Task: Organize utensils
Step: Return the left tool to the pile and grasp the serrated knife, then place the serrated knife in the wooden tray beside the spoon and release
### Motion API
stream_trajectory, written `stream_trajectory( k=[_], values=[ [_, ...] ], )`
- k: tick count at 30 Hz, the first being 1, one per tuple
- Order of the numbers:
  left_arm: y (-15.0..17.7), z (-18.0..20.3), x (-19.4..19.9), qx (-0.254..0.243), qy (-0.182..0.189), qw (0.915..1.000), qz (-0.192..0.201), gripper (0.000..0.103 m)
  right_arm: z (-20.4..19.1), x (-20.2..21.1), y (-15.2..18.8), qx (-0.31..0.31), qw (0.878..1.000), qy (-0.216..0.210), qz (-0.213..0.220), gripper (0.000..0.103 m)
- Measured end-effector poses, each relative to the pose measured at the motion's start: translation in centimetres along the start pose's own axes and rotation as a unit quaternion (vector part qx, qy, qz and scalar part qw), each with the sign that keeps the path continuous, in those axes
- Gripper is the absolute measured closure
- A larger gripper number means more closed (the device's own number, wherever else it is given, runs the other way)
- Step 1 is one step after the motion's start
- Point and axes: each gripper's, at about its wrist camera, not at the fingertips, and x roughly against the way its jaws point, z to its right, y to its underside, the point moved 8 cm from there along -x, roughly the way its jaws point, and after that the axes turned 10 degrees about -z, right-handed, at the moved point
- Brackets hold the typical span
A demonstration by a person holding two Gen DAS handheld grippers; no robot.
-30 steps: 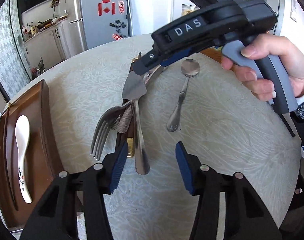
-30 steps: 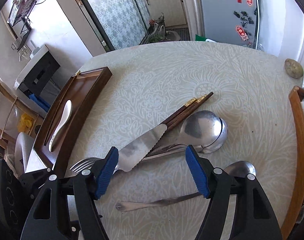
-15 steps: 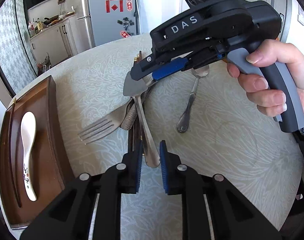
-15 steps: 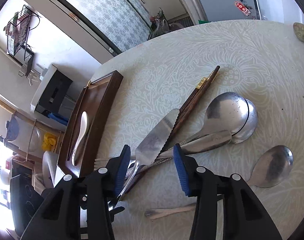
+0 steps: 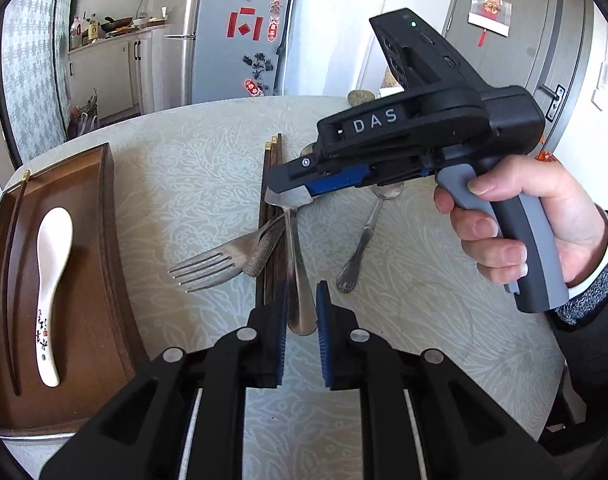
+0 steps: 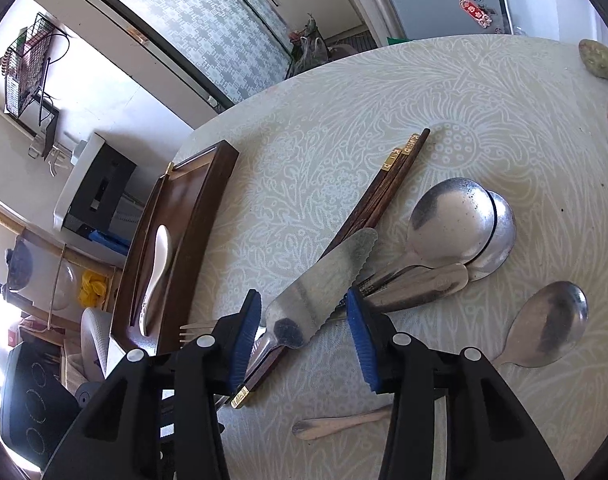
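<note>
my left tool (image 5: 300,312) is clenched on the steel knife's (image 5: 295,264) slick, stiff handle; my right tool (image 6: 304,320) pinches its serrated blade.

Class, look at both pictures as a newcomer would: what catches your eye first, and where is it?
First, the heap of metal cutlery mid-table: a serrated knife lies across dark chopsticks, and both tongs close on it, the right tongs at its blade and the left tongs at its handle. Next, the white ceramic spoon in the brown tray at the left.
</note>
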Motion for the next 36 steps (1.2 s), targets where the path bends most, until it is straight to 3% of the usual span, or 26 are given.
stream_trajectory(
  k=[7,10,11,14,17,29,36],
  values=[
    [0.4,1.1,0.7,0.001,0.021,0.9998,0.006,0.087,0.4,0.0,-0.7,-0.022,1.0,-0.008,0.008,0.058],
    [0.5,1.6,0.3,-0.013,0.009,0.9999,-0.002,0.086,0.3,-0.2,-0.8,-0.024,1.0,-0.004,0.011,0.059],
    [0.7,1.7,0.0,-0.021,-0.002,0.9997,-0.008,0.086,0.2,-0.2,-0.8,-0.02,1.0,0.004,0.013,0.069],
    [1.1,2.3,-0.6,-0.036,-0.013,0.9991,-0.019,0.085,0.4,-0.4,-0.7,-0.023,1.0,0.004,0.015,0.084],
    [1.4,2.3,-1.1,-0.04,-0.015,0.9988,-0.026,0.085,0.6,-0.3,-0.7,-0.032,0.999,-0.014,0.013,0.092],
    [1.3,1.2,0.8,-0.046,-0.024,0.9986,-0.009,0.085,-3.1,1.3,-1.3,0.002,0.999,-0.01,0.034,0.095],
    [2.1,-2.7,4.9,-0.031,-0.062,0.9975,0.015,0.085,-10.3,-0.1,-3.1,0.049,0.998,-0.028,0.029,0.095]
  ],
)
